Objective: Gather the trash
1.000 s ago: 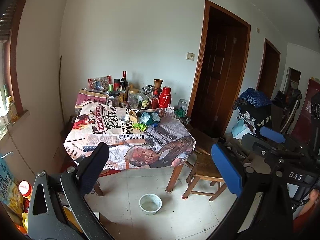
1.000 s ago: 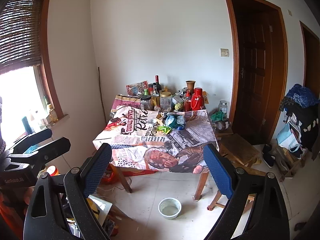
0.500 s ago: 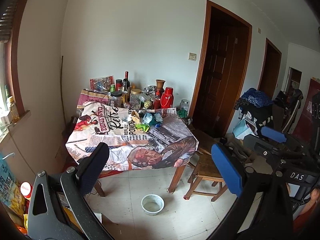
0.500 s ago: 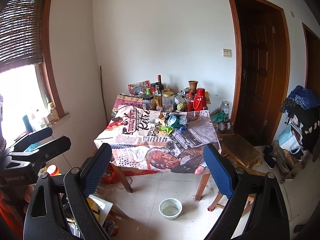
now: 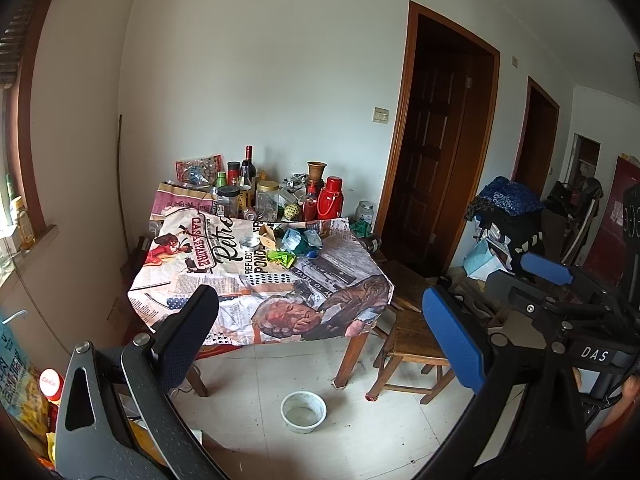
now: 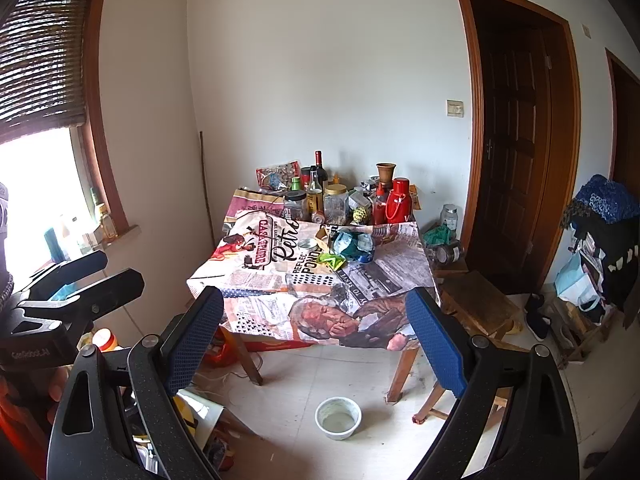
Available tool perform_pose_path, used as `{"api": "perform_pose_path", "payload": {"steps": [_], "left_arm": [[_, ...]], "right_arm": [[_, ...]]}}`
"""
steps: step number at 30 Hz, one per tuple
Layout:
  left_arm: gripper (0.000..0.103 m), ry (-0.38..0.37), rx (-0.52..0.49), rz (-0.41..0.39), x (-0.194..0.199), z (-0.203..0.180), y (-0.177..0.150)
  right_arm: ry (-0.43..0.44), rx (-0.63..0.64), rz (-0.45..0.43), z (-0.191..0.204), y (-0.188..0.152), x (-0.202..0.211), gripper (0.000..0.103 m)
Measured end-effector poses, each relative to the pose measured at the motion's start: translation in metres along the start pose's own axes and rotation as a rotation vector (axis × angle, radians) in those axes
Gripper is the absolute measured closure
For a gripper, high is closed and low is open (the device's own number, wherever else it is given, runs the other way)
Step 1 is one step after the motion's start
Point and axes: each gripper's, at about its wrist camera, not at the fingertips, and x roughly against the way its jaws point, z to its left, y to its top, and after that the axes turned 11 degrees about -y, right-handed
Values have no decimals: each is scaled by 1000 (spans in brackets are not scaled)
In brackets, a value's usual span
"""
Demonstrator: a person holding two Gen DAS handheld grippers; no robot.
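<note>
Crumpled trash lies mid-table: a green wrapper (image 5: 281, 257) (image 6: 333, 259), teal and blue wrappers (image 5: 301, 239) (image 6: 353, 245) and a small round tin (image 5: 250, 243) (image 6: 308, 245). The table (image 5: 224, 280) (image 6: 256, 280) wears a newspaper-print cloth. My left gripper (image 5: 320, 334) is open and empty, well short of the table. My right gripper (image 6: 316, 334) is open and empty too, also short of the table. Each gripper shows at the side of the other's view, the right one (image 5: 560, 292) and the left one (image 6: 76, 284).
Bottles, jars and a red thermos (image 5: 330, 203) (image 6: 398, 201) crowd the table's back edge. A white bowl (image 5: 303, 411) (image 6: 338, 417) sits on the floor in front. A wooden stool (image 5: 412, 344) stands right of the table. Bags and clutter lie lower left.
Both grippers have drifted slightly toward the table; the table appears a little higher in the views. Both stay open and empty.
</note>
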Motion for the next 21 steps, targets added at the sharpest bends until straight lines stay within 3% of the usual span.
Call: {"api": "perform_pose_path", "payload": {"steps": [21], "left_arm": [[0,7,5,-4,0,0,-1]], "right_arm": [[20,-7,5,-2,1,-2,12]]}}
